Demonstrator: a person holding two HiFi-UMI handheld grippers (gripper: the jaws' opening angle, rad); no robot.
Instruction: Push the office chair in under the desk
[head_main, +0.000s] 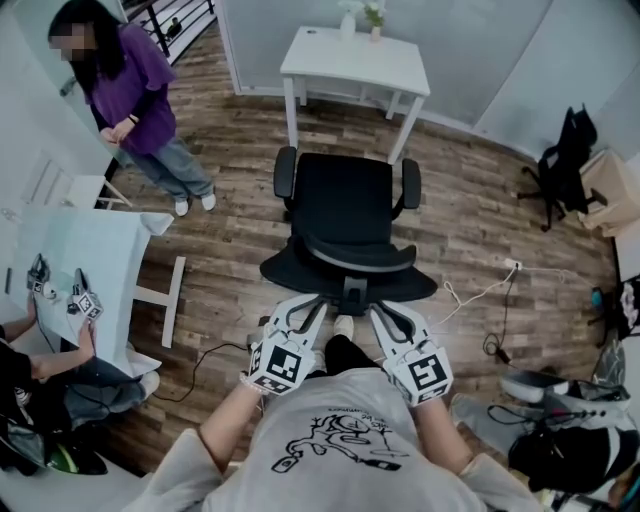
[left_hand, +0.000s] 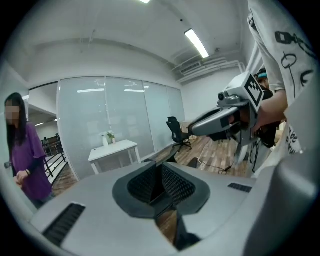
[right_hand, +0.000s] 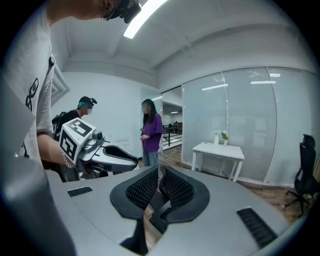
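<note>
grey plastic left gripper (left_hand: 161, 184): jaws pretty much together, nothing pinched between them.
grey plastic right gripper (right_hand: 160, 189): same deal, jaws closed up and empty, sitting just beside the other one.
black padded office chair with armrests (head_main: 345, 215): right in front of both gripper noses, which are up by the top of its backrest. Honestly can't tell if either one is actually touching it. It faces the desk, with the seat out in the open, not under the top.
dark wood plank floor (head_main: 470, 230): the chair stands on this.
small white rectangular desk (head_main: 355, 62): just past the chair.
little green potted plant (head_main: 375, 17): on the desk's far edge.
person in a purple top (head_main: 135, 95): standing off to the left, well clear of the chair.
</note>
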